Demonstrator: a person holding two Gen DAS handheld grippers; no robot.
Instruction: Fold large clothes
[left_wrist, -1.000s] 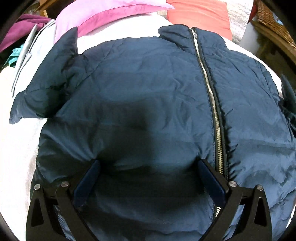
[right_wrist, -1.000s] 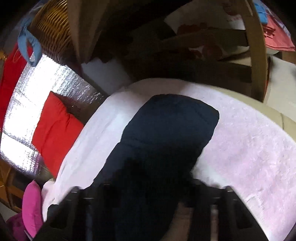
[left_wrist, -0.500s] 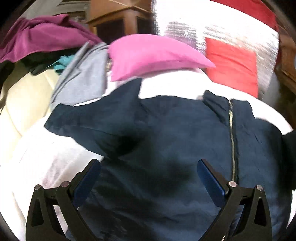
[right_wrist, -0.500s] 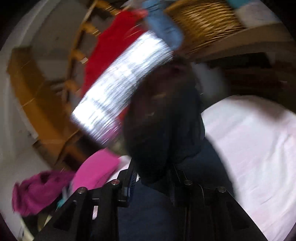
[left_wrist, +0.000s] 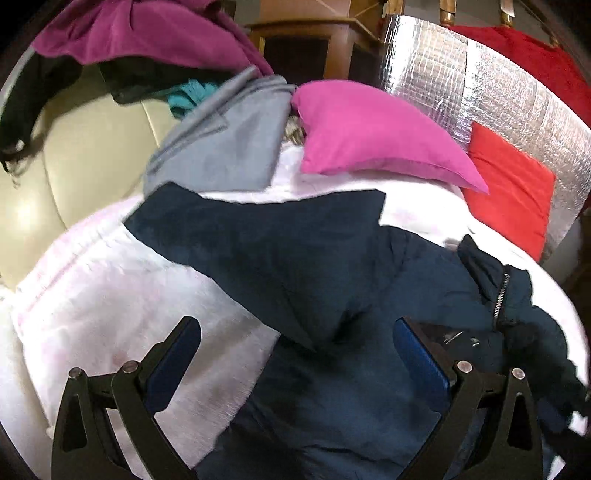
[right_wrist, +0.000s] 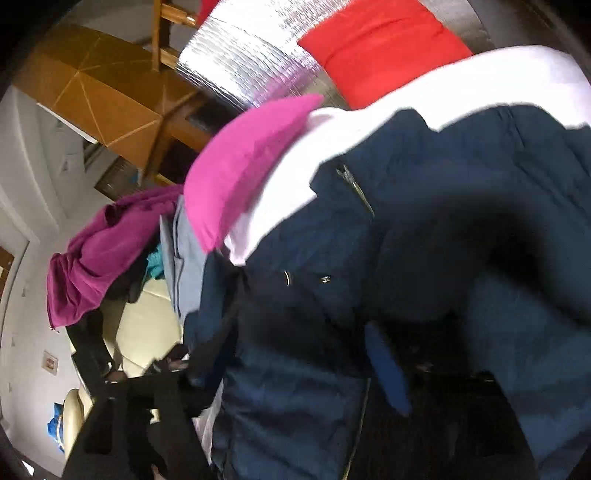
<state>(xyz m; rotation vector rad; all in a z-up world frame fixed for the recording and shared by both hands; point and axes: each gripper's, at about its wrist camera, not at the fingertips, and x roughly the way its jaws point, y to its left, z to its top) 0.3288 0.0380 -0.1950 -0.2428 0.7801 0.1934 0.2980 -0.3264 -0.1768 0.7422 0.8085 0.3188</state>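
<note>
Navy jacket (left_wrist: 332, 266) under wide left tool (left_wrist: 295, 354); right tool (right_wrist: 280, 369) opening, prob. empty.

Black left tongs (left_wrist: 297, 363) with blue pads and silver screws.

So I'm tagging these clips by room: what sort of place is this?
Probably a home living room or bedroom: a jacket lies on a white blanket, with a pink cushion, a clothes pile and wooden furniture around.
</note>
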